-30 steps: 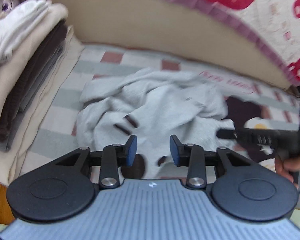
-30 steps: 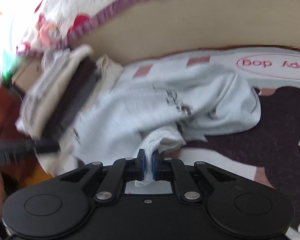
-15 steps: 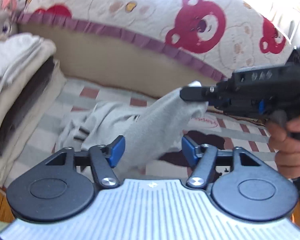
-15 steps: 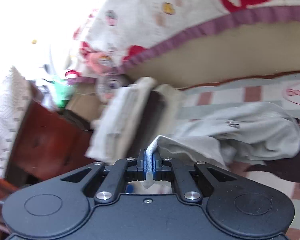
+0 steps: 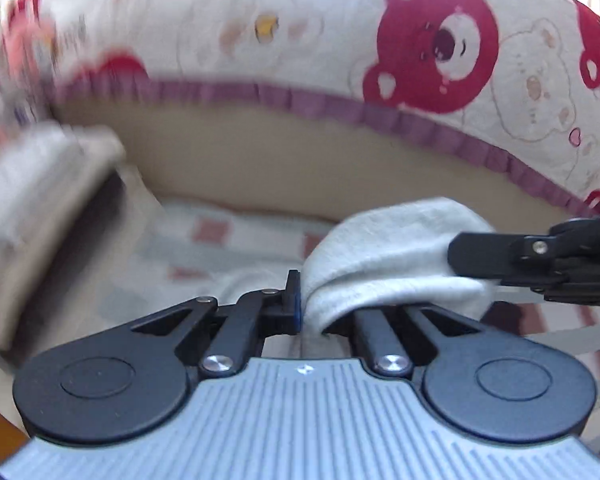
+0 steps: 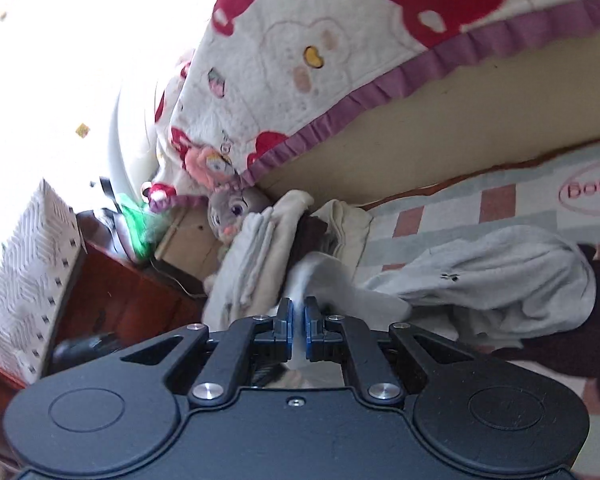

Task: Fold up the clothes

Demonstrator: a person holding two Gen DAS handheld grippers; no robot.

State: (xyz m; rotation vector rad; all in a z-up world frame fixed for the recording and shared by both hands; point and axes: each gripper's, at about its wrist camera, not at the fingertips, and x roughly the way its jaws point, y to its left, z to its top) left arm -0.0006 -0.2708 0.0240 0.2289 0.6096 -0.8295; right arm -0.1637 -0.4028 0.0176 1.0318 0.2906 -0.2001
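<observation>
Nearest in the left wrist view, the left claw (image 5: 306, 306) is clamped on a fold of the grey garment (image 5: 388, 260); cloth covers its right finger, so only the left blue pad shows. The fabric runs rightward from there to the right claw (image 5: 458, 258), which enters from the right edge and grips the same cloth, so a short span hangs raised between the two.

In the right wrist view, the right claw (image 6: 297, 326) is nearly closed, pinching a thin edge of the garment (image 6: 496, 276) between its blue pads. The rest of the garment trails down and lies crumpled on the checked cover (image 6: 452, 208) beyond.

Further left sits a stack of folded clothes (image 6: 260, 248), cream and dark layers, blurred in the left view. Behind it is a grey plush rabbit (image 6: 230, 208). At the back, a bear-print blanket (image 5: 436, 48) with a purple frill drapes over a beige backrest (image 5: 260, 152). A red-brown wooden cabinet (image 6: 112, 292) stands at far left.
</observation>
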